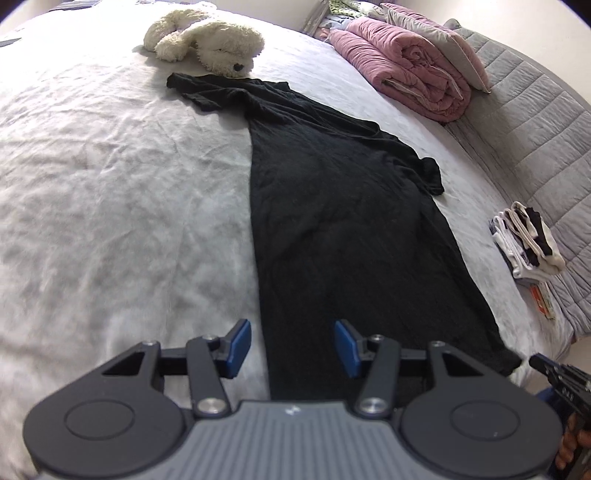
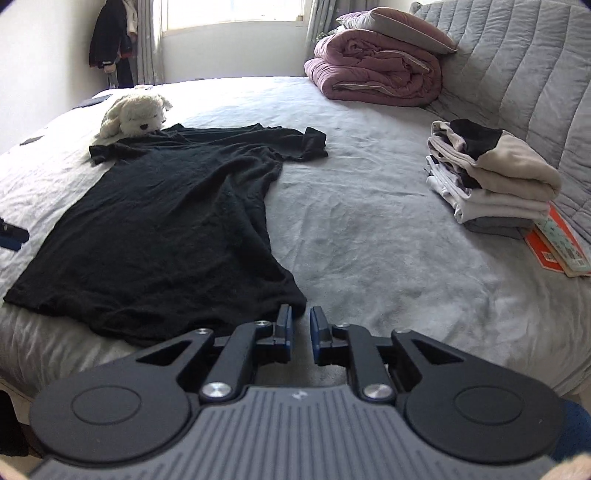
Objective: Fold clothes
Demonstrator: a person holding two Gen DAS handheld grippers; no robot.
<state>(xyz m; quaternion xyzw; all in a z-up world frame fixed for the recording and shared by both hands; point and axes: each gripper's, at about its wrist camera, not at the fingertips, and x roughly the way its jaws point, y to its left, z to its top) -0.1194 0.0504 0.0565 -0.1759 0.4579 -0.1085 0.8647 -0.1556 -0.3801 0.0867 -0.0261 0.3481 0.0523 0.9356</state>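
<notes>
On the bed (image 2: 369, 240) I see the black T-shirt (image 2: 166, 221) spread flat; my left gripper (image 1: 291, 347) gapes wide over its hem, my right gripper (image 2: 301, 328) nearly closed, gripping nothing. No legible writing.

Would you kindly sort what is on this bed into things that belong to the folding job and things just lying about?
Job:
black T-shirt, spread flat
stack of folded clothes
left gripper
right gripper

Lying about:
white plush dog
rolled pink quilt
pillow
orange book
</notes>
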